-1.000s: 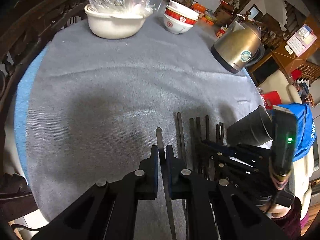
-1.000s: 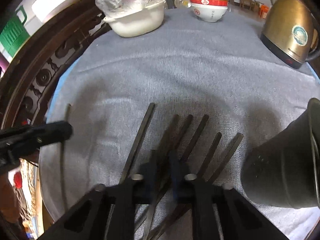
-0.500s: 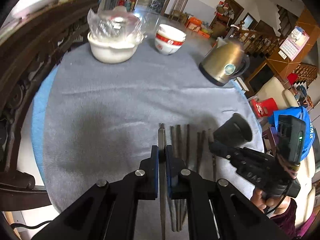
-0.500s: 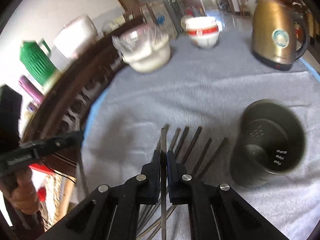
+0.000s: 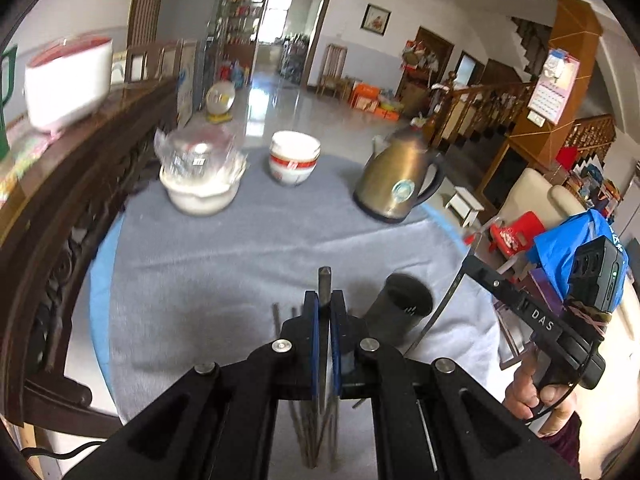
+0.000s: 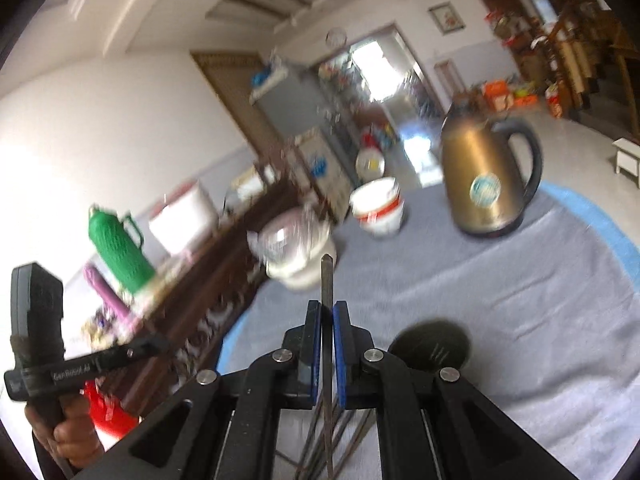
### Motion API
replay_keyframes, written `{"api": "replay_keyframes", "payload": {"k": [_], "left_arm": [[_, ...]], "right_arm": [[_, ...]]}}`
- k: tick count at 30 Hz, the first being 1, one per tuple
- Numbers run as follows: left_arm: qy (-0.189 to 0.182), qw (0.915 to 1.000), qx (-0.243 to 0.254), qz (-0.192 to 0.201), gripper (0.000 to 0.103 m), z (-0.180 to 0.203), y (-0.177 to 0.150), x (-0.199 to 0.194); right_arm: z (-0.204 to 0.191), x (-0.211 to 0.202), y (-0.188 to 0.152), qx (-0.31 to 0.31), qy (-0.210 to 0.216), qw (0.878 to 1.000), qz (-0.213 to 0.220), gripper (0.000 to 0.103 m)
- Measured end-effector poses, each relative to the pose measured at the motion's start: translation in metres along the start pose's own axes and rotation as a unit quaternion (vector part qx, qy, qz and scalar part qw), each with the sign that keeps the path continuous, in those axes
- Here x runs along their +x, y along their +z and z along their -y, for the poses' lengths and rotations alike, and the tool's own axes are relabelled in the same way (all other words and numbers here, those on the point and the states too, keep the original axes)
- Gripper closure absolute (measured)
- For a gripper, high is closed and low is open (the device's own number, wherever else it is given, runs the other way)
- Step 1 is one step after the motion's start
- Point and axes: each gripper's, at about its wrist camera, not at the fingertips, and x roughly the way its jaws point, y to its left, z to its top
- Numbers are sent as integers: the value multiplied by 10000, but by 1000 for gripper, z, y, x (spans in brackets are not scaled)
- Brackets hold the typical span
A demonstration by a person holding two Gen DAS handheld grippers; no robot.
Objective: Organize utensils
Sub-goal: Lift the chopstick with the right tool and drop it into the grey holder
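My left gripper is shut on a dark metal chopstick and holds it raised above the grey cloth. My right gripper is shut on another dark chopstick, also lifted. The right gripper also shows in the left wrist view, with its chopstick hanging down. A dark metal utensil cup stands on the cloth, just right of my left gripper; it shows below the right gripper too. Several more chopsticks lie on the cloth under the grippers.
A gold kettle stands at the back right. A red-and-white bowl stack and a white bowl with a plastic-wrapped dish stand at the back. A carved wooden rail borders the left of the table.
Both grippers have risen and tilted up from the cloth, each with a chopstick in it. The pile of chopsticks and the cup now sit lower in both views.
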Motion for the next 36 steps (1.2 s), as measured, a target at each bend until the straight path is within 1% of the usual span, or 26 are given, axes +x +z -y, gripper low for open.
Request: {"api": "replay_keyframes", "payload": {"k": [1, 3, 5, 7, 10, 12, 16, 18, 19, 22, 26, 28, 31, 33, 34, 35, 36], "left_arm": [[-6, 10000, 18, 70, 97, 4, 4, -3], [-19, 9996, 54, 267, 97, 15, 15, -9], [-36, 9989, 69, 471, 97, 27, 25, -11], [-76, 9975, 81, 692, 97, 39, 35, -12], [-118, 9948, 132, 1005, 97, 60, 46, -8], [-113, 9924, 176, 1211, 97, 74, 50, 0], [-207, 9900, 139, 1392, 97, 88, 53, 14], [-203, 9893, 126, 1439, 97, 94, 52, 25], [-209, 9899, 125, 1399, 97, 97, 50, 31], [-140, 9933, 142, 1140, 97, 102, 44, 55], [-54, 9971, 206, 724, 97, 103, 34, 78], [30, 9977, 244, 632, 97, 103, 28, 82], [85, 9981, 261, 550, 94, 98, 19, 83], [144, 9980, 293, 539, 75, 96, 14, 82], [189, 9978, 293, 559, 60, 94, 9, 80], [216, 9977, 273, 588, 53, 92, 7, 78], [262, 9974, 249, 630, 53, 89, 3, 75]], "right_arm": [[1, -9, 7, 23, -20, 9997, 256, 96], [1, -23, 16, 44, -69, 9982, 591, 96], [2, -36, 26, 43, -209, 9944, 1035, 96], [4, -44, 31, 80, -343, 9899, 1370, 96], [11, -54, 34, 218, -456, 9829, 1768, 96], [16, -60, 35, 298, -486, 9791, 1951, 96], [24, -67, 32, 336, -722, 9705, 2275, 96], [31, -70, 35, 309, -826, 9687, 2318, 96], [32, -68, 34, 247, -908, 9688, 2294, 96], [34, -55, 32, 76, -1118, 9723, 2050, 96], [40, -44, 24, 41, -1144, 9796, 1653, 96], [42, -38, 19, 72, -1139, 9827, 1461, 96], [50, -32, 11, 250, -989, 9878, 1175, 93], [53, -30, 6, 369, -957, 9895, 1018, 92], [53, -30, 3, 408, -933, 9900, 976, 92], [56, -31, 1, 479, -882, 9906, 928, 92], [58, -31, -2, 538, -846, 9908, 906, 92]]}}
